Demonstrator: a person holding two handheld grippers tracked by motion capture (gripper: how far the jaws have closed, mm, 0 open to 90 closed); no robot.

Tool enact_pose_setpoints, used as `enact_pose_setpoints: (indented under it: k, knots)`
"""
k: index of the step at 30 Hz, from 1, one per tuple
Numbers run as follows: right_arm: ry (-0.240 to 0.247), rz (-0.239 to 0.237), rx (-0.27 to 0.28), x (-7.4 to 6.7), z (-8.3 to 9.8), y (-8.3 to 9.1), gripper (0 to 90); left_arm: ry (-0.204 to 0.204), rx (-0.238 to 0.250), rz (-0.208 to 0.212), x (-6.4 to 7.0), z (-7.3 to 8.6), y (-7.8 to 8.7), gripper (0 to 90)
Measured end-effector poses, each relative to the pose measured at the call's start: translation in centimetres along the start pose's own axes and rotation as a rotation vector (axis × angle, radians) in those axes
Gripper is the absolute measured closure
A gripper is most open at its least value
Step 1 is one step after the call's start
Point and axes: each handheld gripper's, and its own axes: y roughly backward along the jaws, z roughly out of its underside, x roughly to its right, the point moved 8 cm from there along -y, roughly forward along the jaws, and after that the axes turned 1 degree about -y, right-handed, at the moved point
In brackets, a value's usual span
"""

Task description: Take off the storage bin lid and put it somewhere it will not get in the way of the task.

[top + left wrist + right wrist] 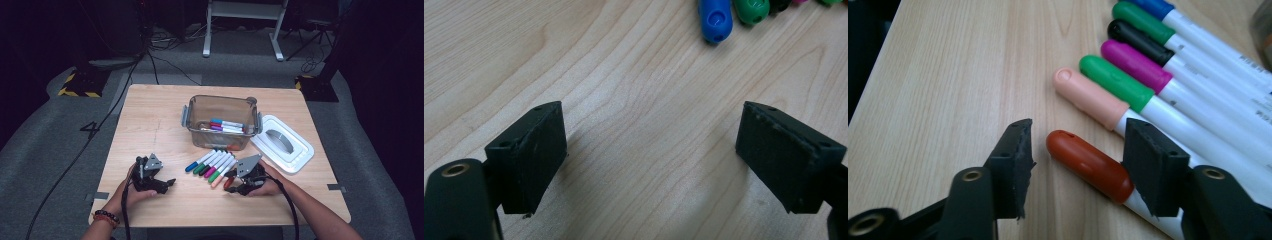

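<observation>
Right gripper (1075, 165) jaws apart, straddling red marker (1090, 165) on tabletop (948, 75); left gripper (651, 155) apart, empty.

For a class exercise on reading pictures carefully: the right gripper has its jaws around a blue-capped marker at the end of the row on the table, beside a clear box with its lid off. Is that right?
Not quite. In the right gripper view the right gripper has its jaws around the red-capped marker, not a blue one. It does lie at the end of the row on the table, beside the clear box, whose lid is off.
</observation>
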Motion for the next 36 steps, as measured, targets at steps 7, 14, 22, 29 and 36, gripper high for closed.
enact_pose_setpoints:
  k: [7,14,22,29,36]
  knots:
    - [0.013,-0.006,-0.029,-0.4,1.2,0.4,54.4,0.002,0.001,-0.001,0.0,0.0,0.0,13.3]
    - [-0.003,0.002,-0.038,-0.1,1.9,1.7,45.1,0.002,0.001,-0.002,0.0,0.0,0.0,13.3]
    - [-0.02,-0.002,-0.054,0.1,3.3,2.6,50.1,0.002,0.001,-0.002,0.0,0.0,0.0,13.3]
    - [0.004,-0.019,-0.042,-0.4,3.2,2.4,63.6,0.002,0.001,-0.002,0.0,0.0,0.0,13.3]
    - [0.019,-0.037,-0.034,-0.9,3.1,2.4,74.3,0.002,0.001,-0.002,0.0,0.0,0.0,13.3]
